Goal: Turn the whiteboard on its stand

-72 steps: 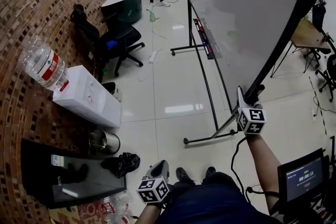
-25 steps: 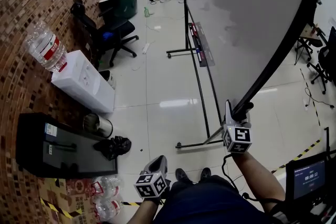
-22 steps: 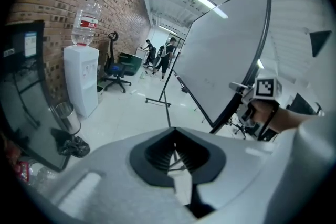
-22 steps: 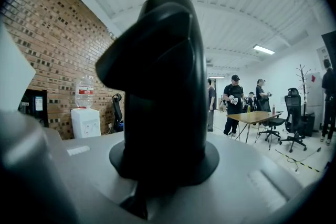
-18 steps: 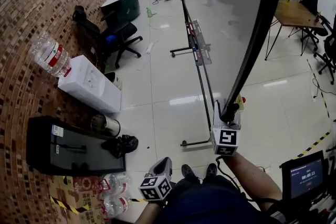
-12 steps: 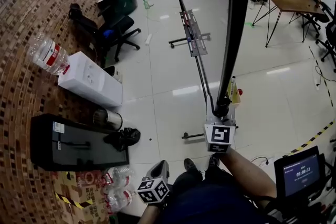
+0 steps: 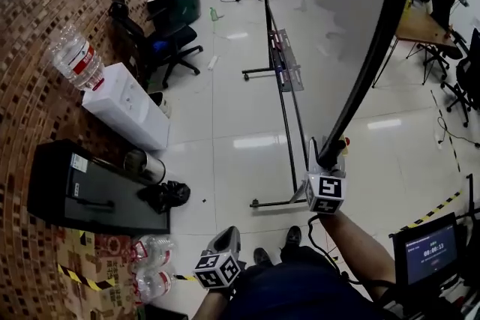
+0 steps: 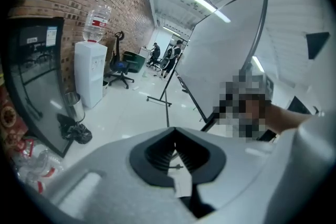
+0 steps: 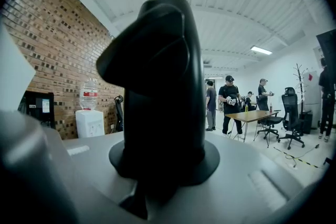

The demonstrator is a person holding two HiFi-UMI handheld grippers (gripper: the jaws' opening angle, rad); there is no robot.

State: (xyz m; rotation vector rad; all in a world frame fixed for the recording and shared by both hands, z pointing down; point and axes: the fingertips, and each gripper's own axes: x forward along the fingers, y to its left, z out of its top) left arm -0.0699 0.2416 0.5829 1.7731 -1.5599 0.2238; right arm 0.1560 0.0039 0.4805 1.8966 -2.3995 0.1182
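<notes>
On the whiteboard frame [image 7: 358, 105], right claw [image 7: 324, 157] pinches; left claw [image 7: 229, 236] closed; bottle label [image 7: 81, 56] illegible.

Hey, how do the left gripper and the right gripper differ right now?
The right gripper is shut on the black corner of the whiteboard; the left gripper is shut with nothing between its jaws. The right gripper is held up at the board's edge, while the left gripper hangs low beside the person's legs. Both carry a cube with square markers.
</notes>
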